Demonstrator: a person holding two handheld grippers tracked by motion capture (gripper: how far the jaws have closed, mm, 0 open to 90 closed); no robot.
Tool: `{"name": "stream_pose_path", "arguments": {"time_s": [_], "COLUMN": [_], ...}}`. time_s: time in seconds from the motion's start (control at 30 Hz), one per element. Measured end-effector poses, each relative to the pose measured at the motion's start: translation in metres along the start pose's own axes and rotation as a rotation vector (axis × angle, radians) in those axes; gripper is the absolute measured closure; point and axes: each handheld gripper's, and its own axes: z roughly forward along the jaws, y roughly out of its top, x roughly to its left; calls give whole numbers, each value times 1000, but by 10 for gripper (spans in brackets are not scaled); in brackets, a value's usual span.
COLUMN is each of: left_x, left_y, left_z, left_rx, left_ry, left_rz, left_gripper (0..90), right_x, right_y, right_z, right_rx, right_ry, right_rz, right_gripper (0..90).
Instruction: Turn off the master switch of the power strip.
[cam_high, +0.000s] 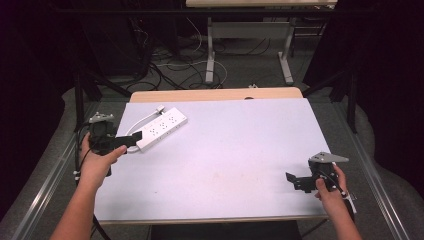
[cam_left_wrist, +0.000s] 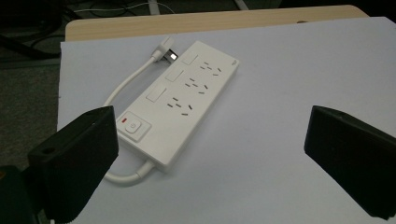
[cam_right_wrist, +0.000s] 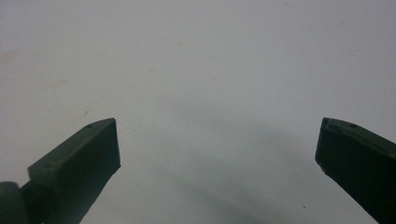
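Two hand-held black two-jaw grippers work over a white-covered table (cam_high: 225, 165) with a pale wooden far edge, seen from the high view. At the table's left side, the left gripper (cam_high: 131, 140) is held in the person's left hand (cam_high: 97, 162) and points toward a flat white plastic power strip (cam_high: 161, 127) with three socket groups, which lies slanted on the far-left part of the white surface. From above, the gripper's tip sits just beside the strip's near end, and whether they touch cannot be told. The left gripper view shows its jaws spread wide and gripping nothing, with the strip's near end and its white rocker switch (cam_left_wrist: 133, 127), marked by a small red dot, lying ahead of the left-hand jaw. The strip's short white cable (cam_left_wrist: 126, 88) curves out from that near end, runs along the strip's side and finishes in a white plug (cam_left_wrist: 164, 50) resting beside the far end. Well apart, near the front-right corner, the right gripper (cam_high: 290, 178) is held in the right hand (cam_high: 331, 192); its jaws stand wide open over bare white surface, holding nothing.
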Motion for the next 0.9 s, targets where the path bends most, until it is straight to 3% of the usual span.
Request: {"name": "stream_pose_path", "arguments": {"time_s": [0.53, 0.9], "left_x": [7, 17], "left_y": [22, 29], "left_z": [17, 29], "left_rx": [15, 22], "left_ry": [52, 84], "left_rz": [17, -17], "left_gripper": [54, 78], "right_x": [-2, -2], "right_y": [-2, -3], "right_z": [2, 4], "right_rx": [9, 11], "right_ry": [5, 4], "right_rz": [-2, 3], "right_gripper": [0, 0]}}
